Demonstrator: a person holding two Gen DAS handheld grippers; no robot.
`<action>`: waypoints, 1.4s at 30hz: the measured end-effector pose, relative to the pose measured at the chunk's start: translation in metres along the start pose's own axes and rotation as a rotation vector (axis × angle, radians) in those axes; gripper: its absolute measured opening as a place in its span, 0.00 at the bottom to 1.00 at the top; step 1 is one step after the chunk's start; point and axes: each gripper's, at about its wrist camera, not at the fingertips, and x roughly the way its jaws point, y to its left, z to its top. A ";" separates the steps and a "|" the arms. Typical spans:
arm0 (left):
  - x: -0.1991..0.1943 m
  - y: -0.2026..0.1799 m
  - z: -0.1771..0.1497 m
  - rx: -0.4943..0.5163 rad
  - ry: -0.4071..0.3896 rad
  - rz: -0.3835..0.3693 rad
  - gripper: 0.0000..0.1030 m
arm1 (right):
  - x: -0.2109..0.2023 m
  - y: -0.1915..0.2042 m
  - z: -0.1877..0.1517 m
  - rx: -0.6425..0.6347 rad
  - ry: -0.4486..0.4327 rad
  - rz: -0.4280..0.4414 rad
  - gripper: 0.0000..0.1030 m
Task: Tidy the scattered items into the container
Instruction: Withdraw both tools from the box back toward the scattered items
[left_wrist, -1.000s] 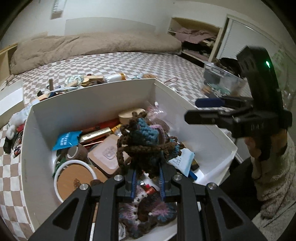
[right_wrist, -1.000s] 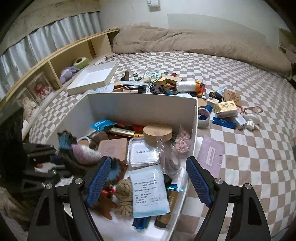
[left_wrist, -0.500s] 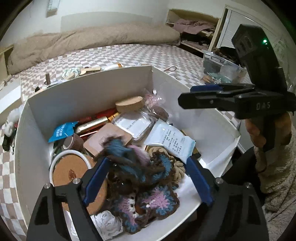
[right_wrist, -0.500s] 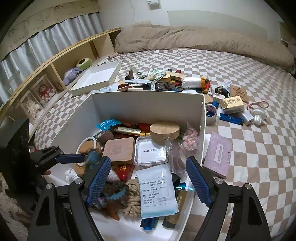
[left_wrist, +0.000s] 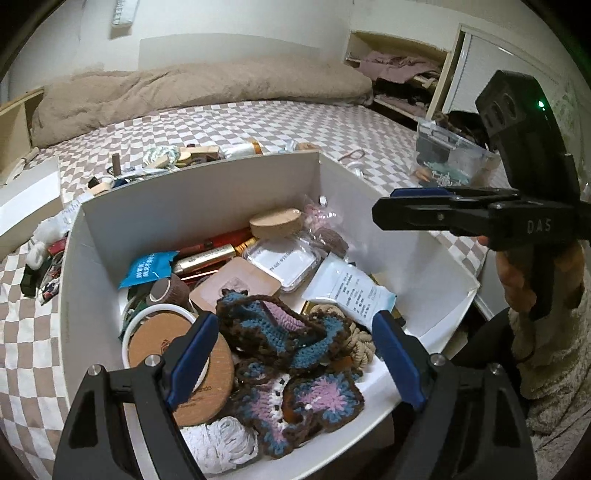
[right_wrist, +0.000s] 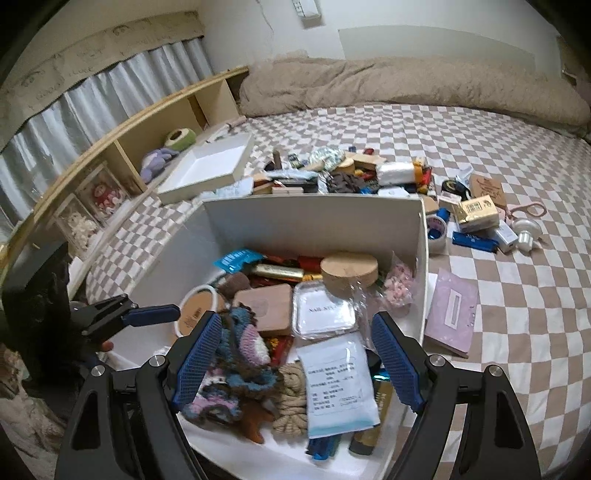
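A white box (left_wrist: 184, 214) (right_wrist: 314, 221) on the checked bed holds several items: a cork lid, a clear case, a white packet, rope. A blue, brown and pink crochet piece (left_wrist: 280, 328) (right_wrist: 240, 343) lies loose on top of them at the near end, over a flat crochet coaster (left_wrist: 325, 402). My left gripper (left_wrist: 293, 319) (right_wrist: 147, 308) hangs just above it, open, pads clear of the yarn. My right gripper (right_wrist: 295, 317) (left_wrist: 388, 206) is open over the box's near right part, holding nothing.
Scattered items (right_wrist: 351, 173) are heaped on the bed behind the box. More lie to its right: a yellow carton (right_wrist: 476, 212), a blue packet (right_wrist: 474, 240), a pink booklet (right_wrist: 450, 310). A white tray (right_wrist: 210, 170) sits at the back left; a clear bin (left_wrist: 450, 162) stands far right.
My left gripper was shut on the crochet piece above the box. It opened, and the piece dropped onto the items inside. The right gripper stayed open and barely moved.
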 end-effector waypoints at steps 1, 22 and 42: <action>-0.003 -0.001 0.001 -0.007 -0.008 0.003 0.83 | -0.002 0.002 0.001 0.002 -0.008 0.007 0.81; -0.092 -0.004 0.028 -0.079 -0.238 0.159 1.00 | -0.064 0.044 0.021 -0.025 -0.220 -0.098 1.00; -0.173 -0.006 0.077 -0.093 -0.347 0.307 1.00 | -0.104 0.062 0.063 -0.073 -0.256 -0.185 1.00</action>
